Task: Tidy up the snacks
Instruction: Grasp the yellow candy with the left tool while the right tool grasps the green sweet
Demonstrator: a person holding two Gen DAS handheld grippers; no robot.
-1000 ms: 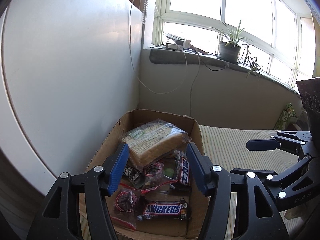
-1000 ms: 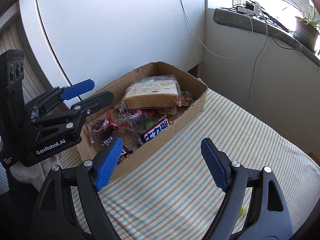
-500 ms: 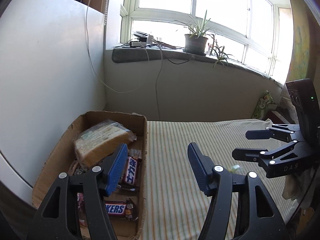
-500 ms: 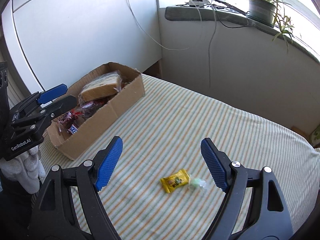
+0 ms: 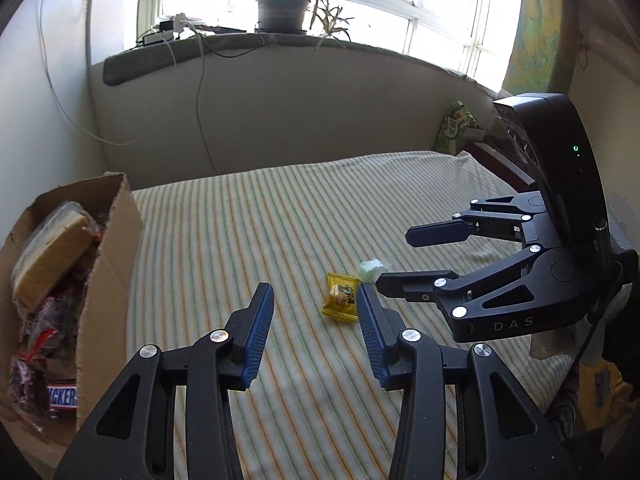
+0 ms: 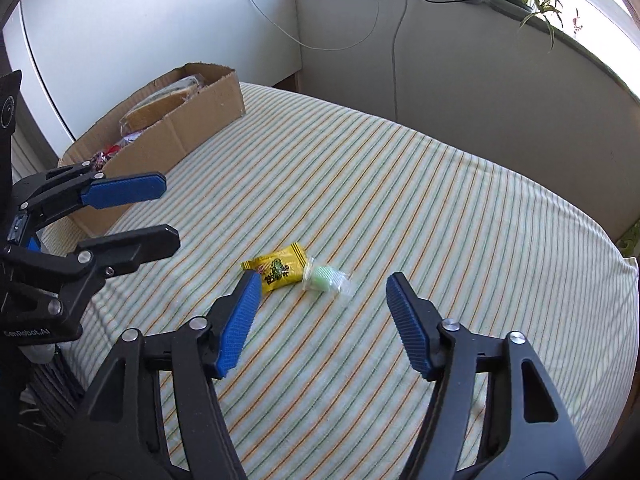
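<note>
Snacks [image 6: 280,271] mid-cloth [image 6: 440,208], box [image 6: 192,120] well apart

- The open brown cardboard box [image 5: 108,264] is cut off by the left and bottom edges of the left wrist view, so its near end is out of sight.
- In the right wrist view the box's near wall hides most of its contents; only the clear-bagged loaf of sliced bread [image 6: 160,106] and some red wrappers show above the rim.
- The brown chocolate bar wrapper [image 5: 60,396] inside the box shows only part of its lettering; the rest is covered.
- The print on the small yellow candy packet [image 6: 278,268] is too small to read.
- The pale green sweet in its clear wrapper [image 5: 371,269] is partly hidden behind a black gripper finger.
</note>
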